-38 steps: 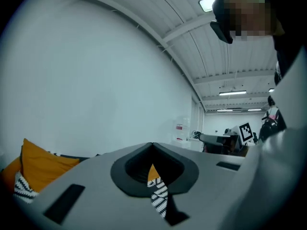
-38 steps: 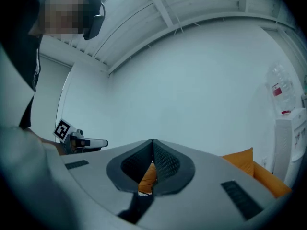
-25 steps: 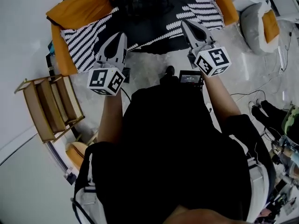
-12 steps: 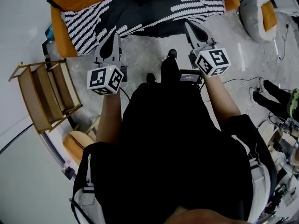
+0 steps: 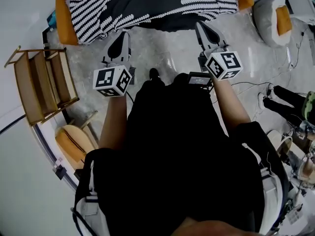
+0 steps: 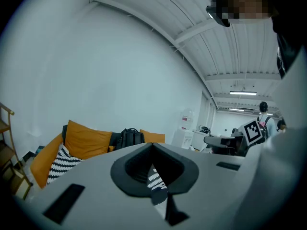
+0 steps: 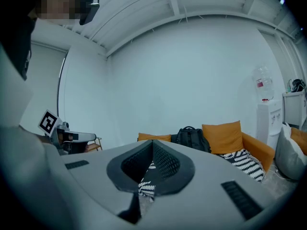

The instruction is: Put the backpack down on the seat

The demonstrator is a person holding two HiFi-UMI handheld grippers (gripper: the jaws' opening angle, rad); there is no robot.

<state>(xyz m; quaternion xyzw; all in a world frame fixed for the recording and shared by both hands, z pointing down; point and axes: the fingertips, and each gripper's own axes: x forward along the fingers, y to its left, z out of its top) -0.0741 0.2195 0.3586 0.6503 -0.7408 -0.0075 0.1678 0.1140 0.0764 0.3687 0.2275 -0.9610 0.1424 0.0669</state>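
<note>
The black backpack (image 6: 128, 138) stands upright on the orange sofa (image 6: 86, 140), against the back cushions; the right gripper view shows this backpack (image 7: 191, 139) too. A black-and-white striped blanket (image 5: 98, 14) covers the seat. In the head view the backpack is off the top edge. My left gripper (image 5: 123, 37) and right gripper (image 5: 200, 27) hover over the floor in front of the sofa, well short of the backpack. Both are shut with nothing held. Their jaws meet in the left gripper view (image 6: 152, 145) and the right gripper view (image 7: 152, 143).
A wooden shelf rack (image 5: 42, 85) stands on the left. A grey beanbag (image 5: 268, 18) with an orange cushion lies at the right of the sofa. Cables and dark shoes (image 5: 288, 104) lie on the floor at right. A water dispenser (image 7: 268, 116) stands beside the sofa.
The sofa has slid toward the top of the head view and the backpack has left it, so I have moved back from the sofa. Both grippers stay shut and empty.
</note>
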